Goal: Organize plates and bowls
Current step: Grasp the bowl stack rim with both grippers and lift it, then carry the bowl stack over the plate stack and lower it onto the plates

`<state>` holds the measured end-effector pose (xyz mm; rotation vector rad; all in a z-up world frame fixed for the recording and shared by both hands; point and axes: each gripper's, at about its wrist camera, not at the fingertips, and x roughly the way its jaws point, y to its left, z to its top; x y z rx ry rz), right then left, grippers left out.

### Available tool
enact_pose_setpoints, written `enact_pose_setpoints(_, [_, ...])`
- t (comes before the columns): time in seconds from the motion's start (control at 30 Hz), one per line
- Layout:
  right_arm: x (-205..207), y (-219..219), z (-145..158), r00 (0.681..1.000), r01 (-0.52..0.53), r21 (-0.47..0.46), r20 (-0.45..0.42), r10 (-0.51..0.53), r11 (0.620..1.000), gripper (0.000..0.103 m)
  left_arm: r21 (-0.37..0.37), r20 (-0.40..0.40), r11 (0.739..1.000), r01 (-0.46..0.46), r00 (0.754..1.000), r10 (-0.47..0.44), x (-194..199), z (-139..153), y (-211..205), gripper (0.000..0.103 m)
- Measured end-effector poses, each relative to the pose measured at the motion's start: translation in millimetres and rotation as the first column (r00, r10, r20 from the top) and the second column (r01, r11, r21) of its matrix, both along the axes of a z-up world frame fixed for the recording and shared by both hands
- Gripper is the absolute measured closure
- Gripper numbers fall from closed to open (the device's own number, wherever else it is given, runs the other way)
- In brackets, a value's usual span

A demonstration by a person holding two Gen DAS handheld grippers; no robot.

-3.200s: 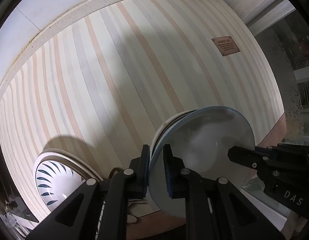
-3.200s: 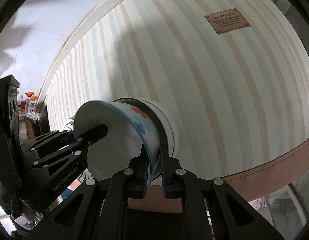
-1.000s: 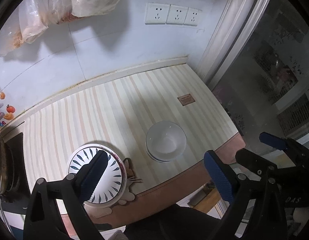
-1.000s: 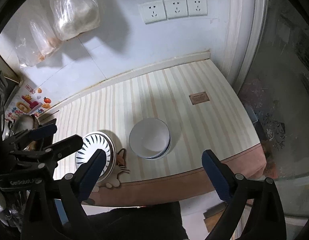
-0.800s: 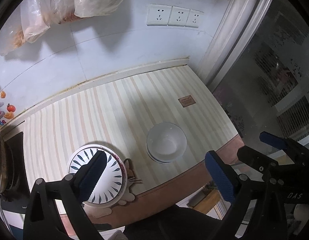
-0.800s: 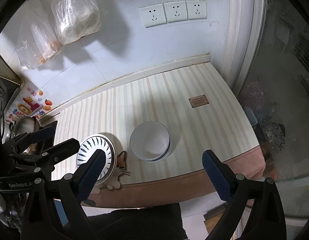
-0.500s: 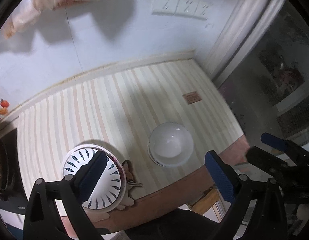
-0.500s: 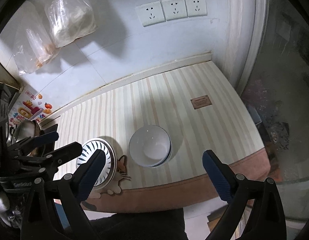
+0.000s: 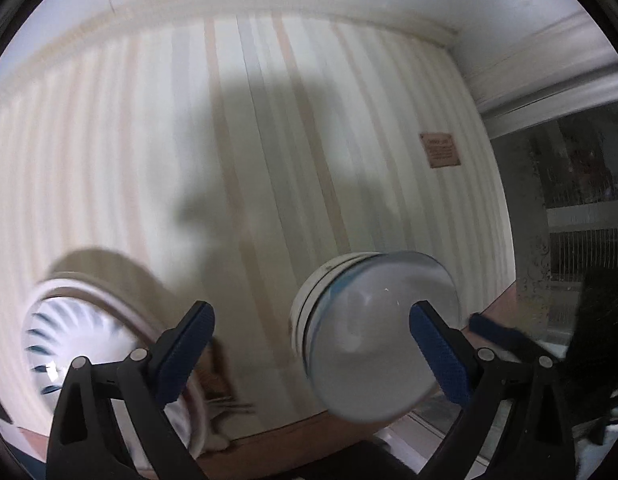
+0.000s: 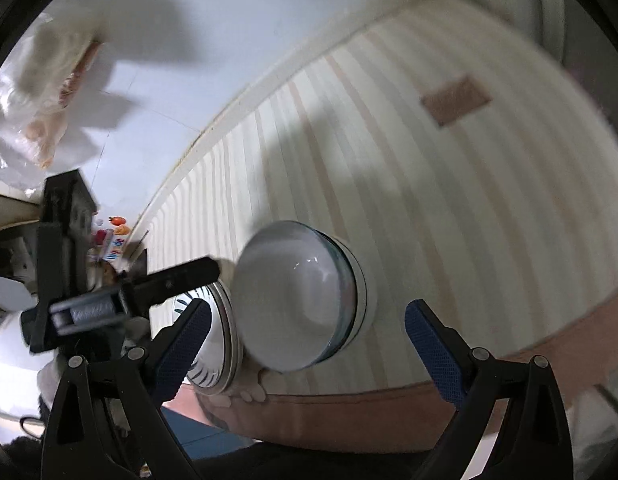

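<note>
A stack of white bowls [image 9: 373, 332] stands near the front edge of the striped countertop [image 9: 269, 140]; it also shows in the right wrist view [image 10: 297, 300]. A white plate with dark blue leaf marks [image 9: 81, 336] lies to its left, also seen in the right wrist view [image 10: 213, 340]. My left gripper [image 9: 309, 344] is open and empty, low over the counter, its jaws wide on either side of the gap between plate and bowls. My right gripper [image 10: 307, 340] is open and empty, just in front of the bowls. Both views are blurred.
A cat-shaped mat [image 9: 217, 392] lies under the plate's edge. A brown label [image 9: 441, 150] is on the counter at the back right. A white tiled wall [image 10: 189, 60] with hanging plastic bags [image 10: 57, 80] runs behind. A glass door [image 9: 569, 200] is at the right.
Both grippers, held high and open above the counter half a second ago, have dropped down close to the bowls and plate. The bowls and plate have not moved.
</note>
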<state>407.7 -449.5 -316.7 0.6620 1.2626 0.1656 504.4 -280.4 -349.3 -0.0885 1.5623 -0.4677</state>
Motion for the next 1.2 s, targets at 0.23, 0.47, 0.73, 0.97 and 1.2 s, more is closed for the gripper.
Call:
enact_pose_setpoints(0.23, [14.1,-3.8,-68.5,0.998,-0.012,0.143,-0.06,0.021,0.99,0.018,-0.08,-0.18,0.997,0.013,0.983,-0.027,5.2,-53.0,-15.0,0.021])
enact_pose_setpoints(0.47, [28.9,3.0,-102.8,0.993,-0.021,0.214,-0.107,0.045,0.977,0.034,-0.139,-0.254,0.99,-0.021,0.967,-0.016,3.4,-70.0,-15.4,0.043])
enact_pose_setpoints(0.73, [35.2,7.9,-125.7,0.986,0.005,0.222,-0.163,0.032,0.975,0.054,-0.129,-0.23,0.991,-0.041,0.973,0.01,-1.7,-66.6,-16.0,0.043])
enact_pose_setpoints(0.97, [39.2,11.2,-121.5,0.984,-0.012,0.228,-0.169,0.052,0.974,0.055,-0.123,-0.213,0.991,-0.051,0.977,0.023,-6.8,-57.3,-1.6,0.043])
enact_pose_setpoints(1.2, [55.6,32.9,-106.2,0.985,-0.05,0.227,-0.148,0.085,0.973,0.055,-0.126,-0.171,0.99,-0.069,0.984,0.047,-7.7,-32.8,20.3,0.043])
